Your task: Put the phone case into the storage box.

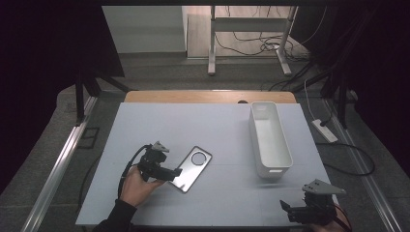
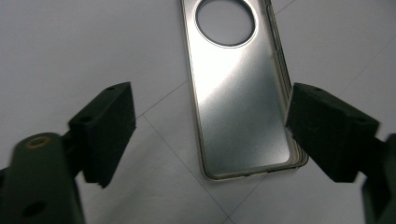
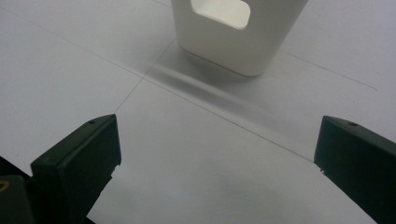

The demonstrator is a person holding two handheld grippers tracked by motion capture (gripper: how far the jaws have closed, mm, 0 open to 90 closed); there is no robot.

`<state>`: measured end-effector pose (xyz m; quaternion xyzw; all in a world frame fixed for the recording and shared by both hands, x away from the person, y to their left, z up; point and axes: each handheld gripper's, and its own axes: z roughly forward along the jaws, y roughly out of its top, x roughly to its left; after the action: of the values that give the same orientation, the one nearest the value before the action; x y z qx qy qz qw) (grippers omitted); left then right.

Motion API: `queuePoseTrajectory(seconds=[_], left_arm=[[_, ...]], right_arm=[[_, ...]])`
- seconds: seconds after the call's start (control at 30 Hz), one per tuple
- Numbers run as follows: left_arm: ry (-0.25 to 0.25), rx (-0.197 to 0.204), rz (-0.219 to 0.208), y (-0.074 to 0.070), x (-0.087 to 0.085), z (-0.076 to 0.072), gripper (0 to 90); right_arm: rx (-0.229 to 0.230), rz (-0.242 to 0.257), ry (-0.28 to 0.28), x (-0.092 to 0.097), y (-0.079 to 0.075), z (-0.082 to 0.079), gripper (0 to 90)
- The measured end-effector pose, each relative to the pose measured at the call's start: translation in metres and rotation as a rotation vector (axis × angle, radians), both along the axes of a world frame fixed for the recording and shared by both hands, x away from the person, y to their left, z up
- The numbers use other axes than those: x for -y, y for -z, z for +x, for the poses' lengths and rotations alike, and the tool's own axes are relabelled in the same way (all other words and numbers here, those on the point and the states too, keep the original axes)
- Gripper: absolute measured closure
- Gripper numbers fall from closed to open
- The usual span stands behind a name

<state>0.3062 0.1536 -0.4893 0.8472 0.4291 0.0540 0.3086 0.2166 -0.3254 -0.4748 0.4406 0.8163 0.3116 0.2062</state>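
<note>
The phone case [image 1: 193, 167] is straddled by the wide-open left gripper [image 1: 175, 172] near the desk's [image 1: 222, 130] front-left corner, ready for gripping; the right gripper [image 1: 286, 207] is held open, waiting at the front-right corner.

One phone case [image 1: 193, 168], one white bin [image 1: 269, 138], and two grippers on one table [image 1: 217, 125].

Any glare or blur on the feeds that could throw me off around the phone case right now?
Left gripper view: a bright diagonal sheen crosses the phone case, and the near fingers are soft-edged. Right gripper view: the white bin casts a smeared shadow toward the camera on the table. High view: the surroundings are dark, the table evenly lit, and the left gripper is small.
</note>
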Motion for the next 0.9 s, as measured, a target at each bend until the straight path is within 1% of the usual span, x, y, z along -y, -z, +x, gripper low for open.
queuePoseTrajectory(seconds=[0.07,0.13,0.2,0.23,0.3,0.4,0.6,0.7,0.77,0.87,0.9], left_arm=[[0.006,-0.009,-0.003,0.0,-0.002,0.001,5.8],[0.015,-0.006,0.005,0.0,-0.003,0.002,0.0],[0.018,-0.002,0.008,-0.001,-0.005,0.003,0.0],[0.014,-0.003,-0.002,-0.001,-0.006,0.003,0.0],[0.016,-0.006,0.0,-0.002,-0.008,0.005,0.0],[0.016,-0.004,0.023,-0.001,-0.007,0.008,0.0],[0.017,-0.008,0.044,0.005,-0.003,0.011,0.0],[0.012,-0.011,0.036,0.011,-0.002,0.011,0.0],[0.018,-0.018,0.03,0.015,-0.001,0.011,0.0],[0.031,-0.028,0.067,0.025,0.005,0.012,0.0],[0.032,-0.03,0.072,0.027,0.006,0.012,0.0]], right_arm=[[0.0,0.0,0.001,0.0,0.0,0.0,0.2],[0.0,0.001,0.002,0.0,0.0,0.0,0.2],[0.0,0.001,0.003,0.0,0.0,0.0,0.2],[-0.001,0.002,0.004,0.0,0.0,0.0,0.2],[-0.001,0.001,0.004,0.0,0.0,0.0,0.2],[0.0,0.001,0.004,0.0,0.0,0.0,0.2],[-0.002,0.0,0.005,0.0,0.0,0.0,0.3],[-0.002,0.0,0.005,0.0,0.0,0.0,0.2],[-0.001,-0.001,0.003,0.0,0.0,0.0,0.2],[-0.001,-0.003,0.002,0.0,0.0,0.0,0.2],[-0.001,-0.003,0.001,0.0,0.0,0.0,0.2]])
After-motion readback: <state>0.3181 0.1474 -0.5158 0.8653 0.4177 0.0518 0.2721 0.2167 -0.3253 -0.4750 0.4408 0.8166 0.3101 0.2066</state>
